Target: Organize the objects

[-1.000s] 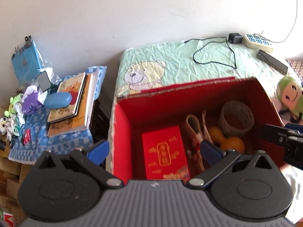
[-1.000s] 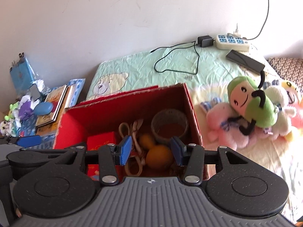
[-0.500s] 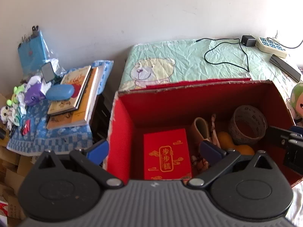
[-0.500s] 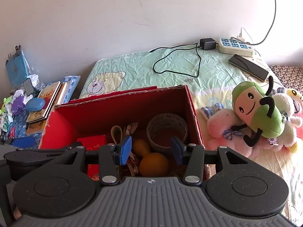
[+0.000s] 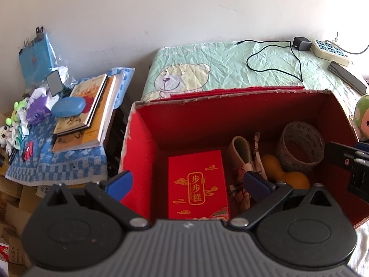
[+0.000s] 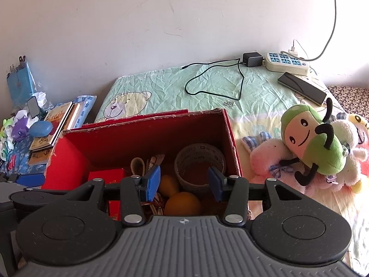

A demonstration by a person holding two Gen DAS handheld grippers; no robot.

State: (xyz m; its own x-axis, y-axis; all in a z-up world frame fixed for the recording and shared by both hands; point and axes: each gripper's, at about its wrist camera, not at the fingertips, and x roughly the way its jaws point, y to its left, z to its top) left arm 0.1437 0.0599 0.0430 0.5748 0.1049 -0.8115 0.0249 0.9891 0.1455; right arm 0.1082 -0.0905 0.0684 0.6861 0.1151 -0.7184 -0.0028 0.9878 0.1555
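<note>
red box [image 5: 143, 152] on the bed, both grippers drawn back a little above it.

left gripper [image 5: 186, 183] is spread wide and empty, its fingers straddling the box's left wall; right gripper [image 6: 183, 182] is about half open, also empty, hovering over the gourd [image 6: 182, 204] and tape roll [image 6: 199, 161]. over the last second both have lifted and pulled back, so more of the box shows. packet [image 5: 198, 184], gourd and tape lie inside, looking settled. plush toys [image 6: 309, 147] lie on the bed to the right, probably next to go in.
</note>
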